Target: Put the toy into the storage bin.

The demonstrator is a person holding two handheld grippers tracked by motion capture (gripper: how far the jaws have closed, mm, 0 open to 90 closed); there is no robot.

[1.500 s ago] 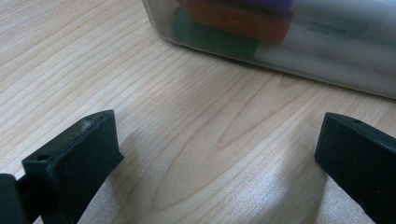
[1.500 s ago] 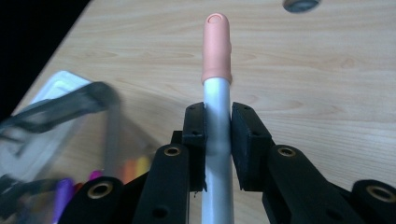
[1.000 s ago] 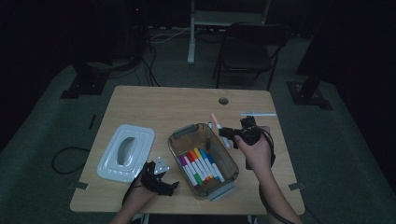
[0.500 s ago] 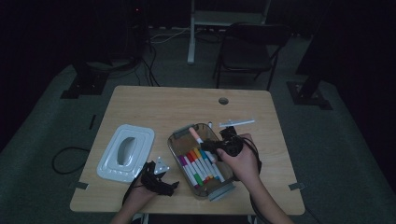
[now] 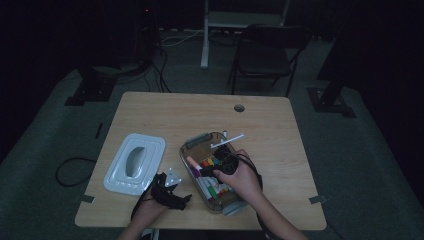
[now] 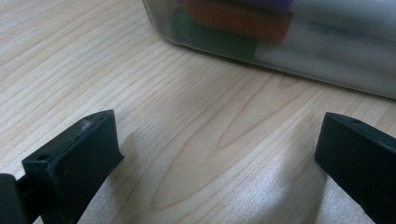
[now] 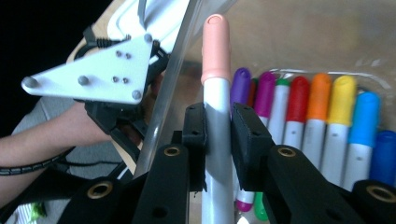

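Right gripper [image 7: 218, 135] has its fingers clamped on the white barrel of a pink-capped marker [image 7: 215, 56], held over the clear plastic box [image 5: 192, 142] at the near right of the worktop [image 5: 165, 112]. Cap end points toward the box's left wall, beside the row of markers [image 7: 317, 112] already lying inside: purple, magenta, red, orange, yellow, blue among them. Judgement: the packing looks well along; this marker is not yet laid down. Two white sticks [image 5: 227, 141] sit across the far rim of the box, identity unclear, perhaps also to go in. The white lid [image 5: 134, 162] lies on the worktop to the left of the box, so closing is left to do. Left gripper [image 5: 167, 192] rests low near the front edge, fingers wide apart with nothing between them, close to the box's near corner. Room: the slot by the left wall is narrow; the far half of the worktop is open.
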